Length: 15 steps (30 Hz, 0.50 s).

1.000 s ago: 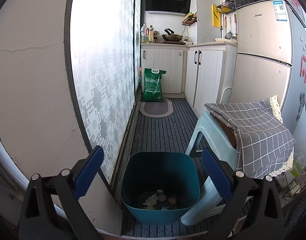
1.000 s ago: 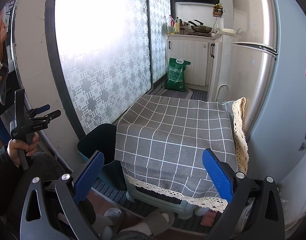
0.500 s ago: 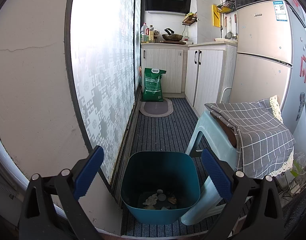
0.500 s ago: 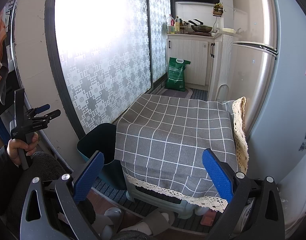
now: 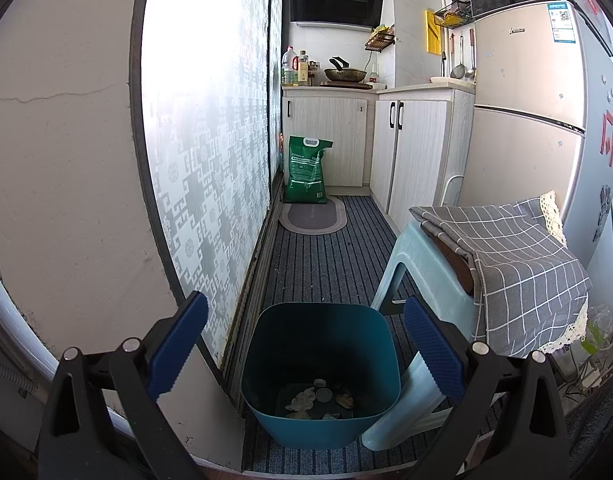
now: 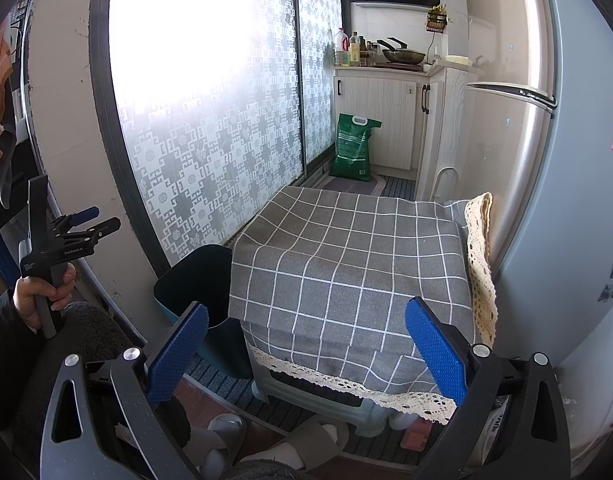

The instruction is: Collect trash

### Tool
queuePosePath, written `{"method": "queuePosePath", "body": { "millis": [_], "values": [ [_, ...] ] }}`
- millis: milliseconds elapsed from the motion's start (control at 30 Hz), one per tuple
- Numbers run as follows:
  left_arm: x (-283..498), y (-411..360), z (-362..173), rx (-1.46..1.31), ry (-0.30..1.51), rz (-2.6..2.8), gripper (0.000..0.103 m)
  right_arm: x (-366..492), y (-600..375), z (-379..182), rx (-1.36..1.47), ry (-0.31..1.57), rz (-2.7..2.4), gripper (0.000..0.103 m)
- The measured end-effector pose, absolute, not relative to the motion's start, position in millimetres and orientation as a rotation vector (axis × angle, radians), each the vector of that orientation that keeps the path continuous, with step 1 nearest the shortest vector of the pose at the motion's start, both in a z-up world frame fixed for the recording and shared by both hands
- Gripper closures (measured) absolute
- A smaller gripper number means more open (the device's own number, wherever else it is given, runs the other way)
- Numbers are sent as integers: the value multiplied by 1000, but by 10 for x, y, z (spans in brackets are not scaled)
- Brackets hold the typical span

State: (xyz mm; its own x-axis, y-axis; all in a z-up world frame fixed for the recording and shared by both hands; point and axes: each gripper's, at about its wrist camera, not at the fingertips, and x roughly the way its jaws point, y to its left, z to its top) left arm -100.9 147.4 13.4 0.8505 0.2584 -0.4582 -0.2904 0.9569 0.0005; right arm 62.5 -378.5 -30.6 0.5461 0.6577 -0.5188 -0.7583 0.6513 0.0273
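Left wrist view is looking down a narrow kitchen aisle, with the left gripper (image 5: 304, 344) hanging released, its blue pads (image 5: 178, 344) spread wide and gripping nothing. Sitting between them, lower in frame, is the teal bin (image 5: 320, 420), standing upright on the striped floor mat (image 5: 330, 256), touching the pale stool (image 5: 410, 256) on its right and just beside the frosted sliding door (image 5: 210, 152) on its left. Trash (image 5: 320, 396) is lying on the bin's bottom: crumpled white scraps, a round cap or two, a brownish piece; finer detail is too small to tell. A grey checked cloth (image 5: 522, 264) is draping over the stool, lace trim hanging at its edge. Farther back, a green bag (image 5: 306, 170) is leaning against the white cabinets (image 5: 410, 148), an oval rug (image 5: 312, 218) lying in front of it, and a fridge (image 5: 526, 120) is standing at the right. Right wrist view is facing the same cloth (image 6: 354, 276) from above and nearer, with the right gripper (image 6: 306, 352) also released, pads wide apart, holding nothing. The bin (image 6: 202, 280) is showing partly here, tucked left of the stool, its inside dark. At far left a hand (image 6: 42, 292) is clutching the left gripper's handle (image 6: 46, 264), its fingers pointing toward the door. Slippers (image 6: 266, 444) are showing at the bottom edge.
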Motion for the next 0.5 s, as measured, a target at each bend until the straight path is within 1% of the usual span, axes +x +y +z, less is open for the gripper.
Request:
{"method": "queuePosePath", "body": {
  "millis": [500],
  "values": [
    [-1002,1448,135,-73,472,284,3,648,-3848,-365,-214,525,845,3]
  ]
}}
